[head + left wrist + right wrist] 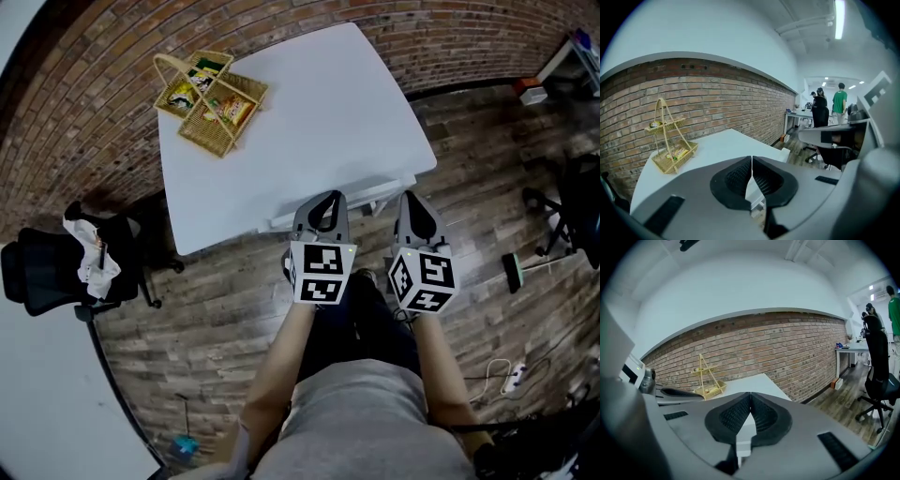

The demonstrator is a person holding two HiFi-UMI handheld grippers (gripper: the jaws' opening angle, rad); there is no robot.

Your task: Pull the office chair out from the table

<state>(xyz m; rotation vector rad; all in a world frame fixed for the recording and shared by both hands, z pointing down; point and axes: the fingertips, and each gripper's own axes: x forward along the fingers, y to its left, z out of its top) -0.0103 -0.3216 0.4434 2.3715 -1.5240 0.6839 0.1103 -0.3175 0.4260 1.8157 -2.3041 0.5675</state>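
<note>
A black office chair point(52, 270) with a white cloth on its seat stands off the left front corner of the white table point(319, 103), apart from both grippers. My left gripper point(325, 199) and right gripper point(413, 199) hover side by side at the table's near edge, both shut with nothing between the jaws. In the left gripper view the shut left gripper point(751, 160) points over the table point(717, 146). The right gripper view shows the right gripper point(750, 397) shut too, aimed at the table point(752, 383).
A two-tier wicker basket point(211, 98) with snack packets sits on the table's far left corner. Brick wall runs behind the table. Another black chair point(577, 211) stands at the right, a power strip point(511, 375) lies on the floor. People point(829, 105) stand far off.
</note>
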